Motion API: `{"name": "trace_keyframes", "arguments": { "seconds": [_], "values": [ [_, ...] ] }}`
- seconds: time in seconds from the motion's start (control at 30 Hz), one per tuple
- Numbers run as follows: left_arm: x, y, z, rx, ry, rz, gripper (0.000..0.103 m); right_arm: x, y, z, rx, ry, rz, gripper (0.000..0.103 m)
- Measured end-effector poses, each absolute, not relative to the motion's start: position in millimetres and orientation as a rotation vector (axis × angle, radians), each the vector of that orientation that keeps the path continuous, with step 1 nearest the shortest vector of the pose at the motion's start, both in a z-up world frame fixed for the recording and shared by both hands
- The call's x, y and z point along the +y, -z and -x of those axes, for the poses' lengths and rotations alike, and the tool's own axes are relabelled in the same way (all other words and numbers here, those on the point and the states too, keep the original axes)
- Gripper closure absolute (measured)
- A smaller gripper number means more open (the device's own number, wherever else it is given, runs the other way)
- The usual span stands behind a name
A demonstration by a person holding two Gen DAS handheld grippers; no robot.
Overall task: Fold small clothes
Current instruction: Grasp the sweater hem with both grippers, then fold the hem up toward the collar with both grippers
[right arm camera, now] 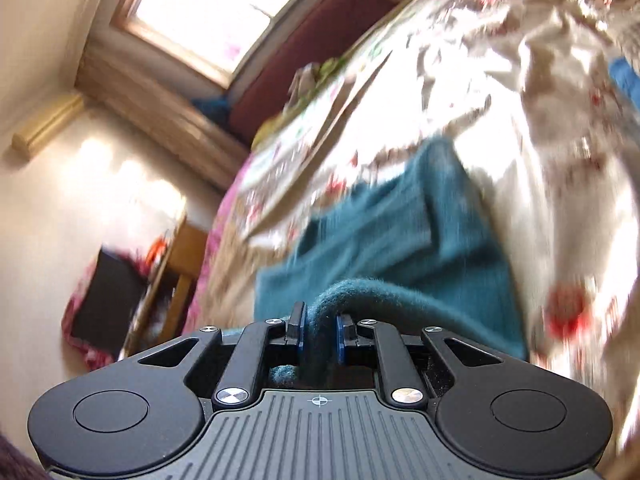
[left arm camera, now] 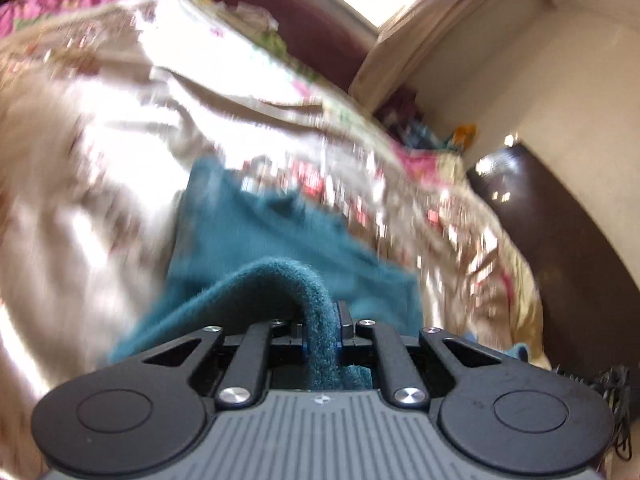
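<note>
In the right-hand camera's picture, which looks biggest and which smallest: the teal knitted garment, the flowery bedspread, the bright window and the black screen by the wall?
1. Flowery cream bedspread
2. Teal knitted garment, though it lies nearest the camera, which flatters it
3. Bright window
4. Black screen

The last two look close and sit far off, so their order is unsure.

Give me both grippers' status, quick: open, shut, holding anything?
Left gripper: shut on an edge of the teal garment.
Right gripper: shut on another bunched edge of the same teal garment.
</note>
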State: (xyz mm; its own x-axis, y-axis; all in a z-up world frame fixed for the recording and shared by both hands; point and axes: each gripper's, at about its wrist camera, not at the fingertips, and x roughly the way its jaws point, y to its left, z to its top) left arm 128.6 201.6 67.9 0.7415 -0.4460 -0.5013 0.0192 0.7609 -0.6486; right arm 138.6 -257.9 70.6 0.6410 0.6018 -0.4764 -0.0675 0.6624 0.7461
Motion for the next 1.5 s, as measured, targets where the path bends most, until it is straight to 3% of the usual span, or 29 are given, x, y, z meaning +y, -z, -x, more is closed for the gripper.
{"name": "trace_keyframes", "arguments": {
  "seconds": [0.33,0.53,0.77,0.9,1.37,1.5],
  "values": [
    [196,-20,-249,0.721,0.096,0.596,0.086,-256,-18,-264,0.824,-0.196,-0.805,0.088],
    [214,12,-260,0.763,0.062,0.710,0.086,-251,16,-285,0.865,-0.129,-0.799,0.085],
    [224,14,-262,0.767,0.062,0.849,0.082,-258,10,-283,0.861,-0.166,-0.831,0.083],
    [228,8,-258,0.739,0.080,0.930,0.073,-256,5,-284,0.856,-0.181,-0.847,0.073],
    [227,-12,-258,0.696,0.025,0.888,0.072,-262,0,-286,0.827,-0.205,-0.899,0.065],
    [226,-14,-261,0.708,0.030,0.879,0.067,-269,-4,-284,0.771,-0.182,-0.903,0.047]
  ]
}}
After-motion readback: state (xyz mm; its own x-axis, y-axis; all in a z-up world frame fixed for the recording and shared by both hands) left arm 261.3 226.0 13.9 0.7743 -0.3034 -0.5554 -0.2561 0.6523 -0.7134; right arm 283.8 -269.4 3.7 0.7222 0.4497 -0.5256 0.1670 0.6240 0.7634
